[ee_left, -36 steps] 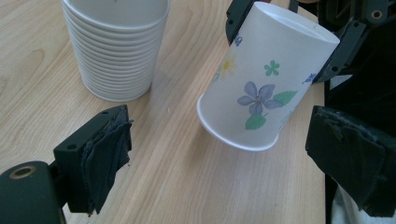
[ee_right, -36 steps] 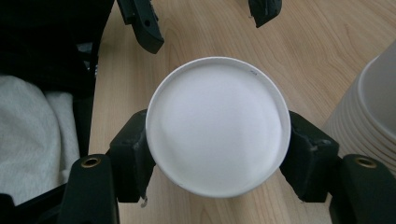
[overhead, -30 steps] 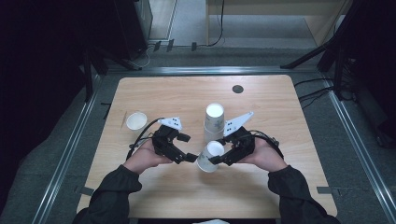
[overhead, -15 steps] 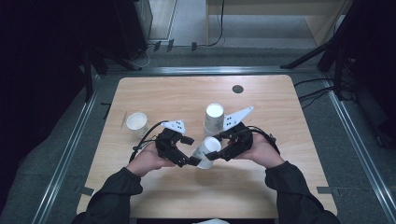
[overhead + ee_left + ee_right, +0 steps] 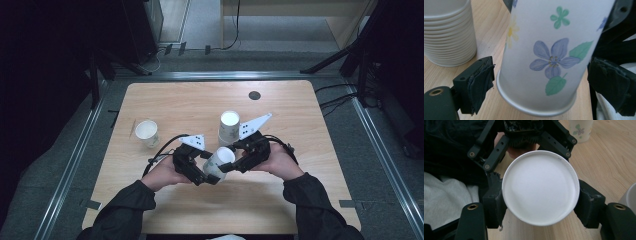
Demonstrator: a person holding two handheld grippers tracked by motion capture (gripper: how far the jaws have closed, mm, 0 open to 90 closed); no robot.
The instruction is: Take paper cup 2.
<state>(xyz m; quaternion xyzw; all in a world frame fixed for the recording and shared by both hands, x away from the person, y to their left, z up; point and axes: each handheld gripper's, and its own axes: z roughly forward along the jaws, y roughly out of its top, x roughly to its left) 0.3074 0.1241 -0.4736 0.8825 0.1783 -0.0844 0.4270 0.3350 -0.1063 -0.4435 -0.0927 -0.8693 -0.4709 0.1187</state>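
Flowered paper cup hanging tilted above table's near middle, right gripper clamping its sides. Left gripper straddling cup's base, pads wide, not touching. Cup's top cut off there. Cup stack standing just behind.

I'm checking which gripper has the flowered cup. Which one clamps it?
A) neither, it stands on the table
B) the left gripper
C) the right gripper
C: the right gripper presses its pads on the flowered cup; the left gripper pads stand off its sides.
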